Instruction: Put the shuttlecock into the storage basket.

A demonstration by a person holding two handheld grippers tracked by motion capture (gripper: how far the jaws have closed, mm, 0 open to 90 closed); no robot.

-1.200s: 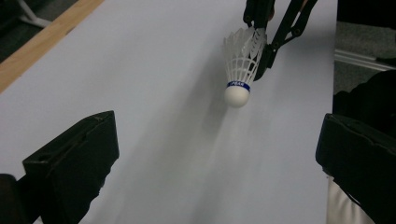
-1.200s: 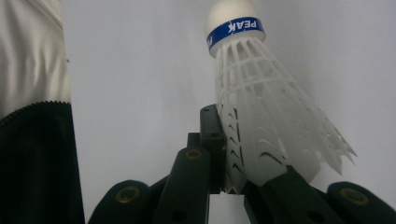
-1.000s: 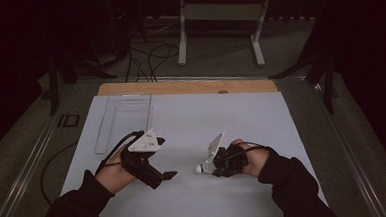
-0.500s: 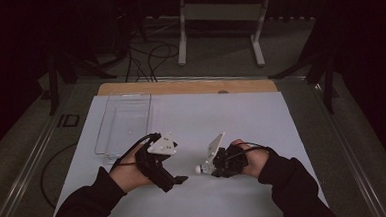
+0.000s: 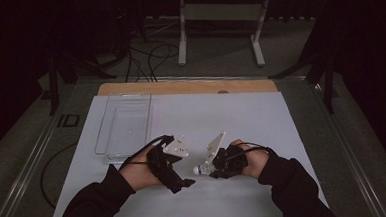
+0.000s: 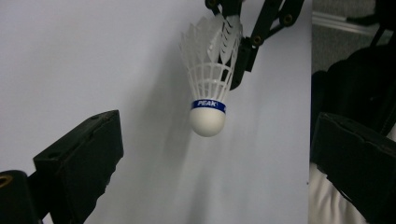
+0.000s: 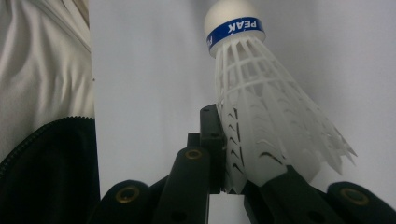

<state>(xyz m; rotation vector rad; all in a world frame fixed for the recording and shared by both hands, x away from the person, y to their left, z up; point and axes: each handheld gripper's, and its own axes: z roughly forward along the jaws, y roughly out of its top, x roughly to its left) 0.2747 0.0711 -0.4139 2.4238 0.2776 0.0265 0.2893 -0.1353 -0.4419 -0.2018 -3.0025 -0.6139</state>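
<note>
The right gripper (image 5: 202, 169) pinches the skirt of a white plastic shuttlecock with a blue band round its cork (image 5: 198, 171), jaws clamped tight on the skirt's edge, cork pointing left toward the other hand. The left gripper (image 5: 185, 181) stands just beside it, jaws spread wide though they have just been closing a little, the shuttlecock (image 6: 208, 88) ahead of them, not yet between them. A clear plastic tray (image 5: 124, 124) lies farther off to the left on the pale grey table sheet (image 5: 262, 125).

The left gripper (image 5: 185, 183) has slid rightward toward the shuttlecock (image 5: 199, 170), its fingers just closing slightly.
</note>
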